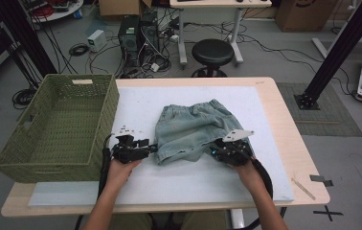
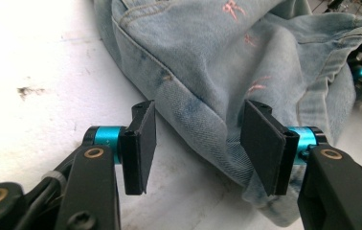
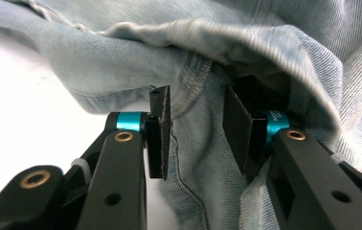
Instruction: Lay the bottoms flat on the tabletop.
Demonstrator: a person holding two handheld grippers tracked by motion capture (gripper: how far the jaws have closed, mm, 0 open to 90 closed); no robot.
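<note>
Both forearms were bare. The left gripper had black arms with brass-coloured bushings, a dark screw head, blue anodised collars behind flat black pads and a black cable. The right gripper was built alike, with a blue collar bearing small print, a grey three-cornered plate and a black cable looping off.

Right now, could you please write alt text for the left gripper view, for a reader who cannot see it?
The left gripper holds its two black jaws open around the folded edge of light blue denim shorts, not yet closed on the cloth. The shorts lie on a white table cover, which has a small dark mark.
</note>
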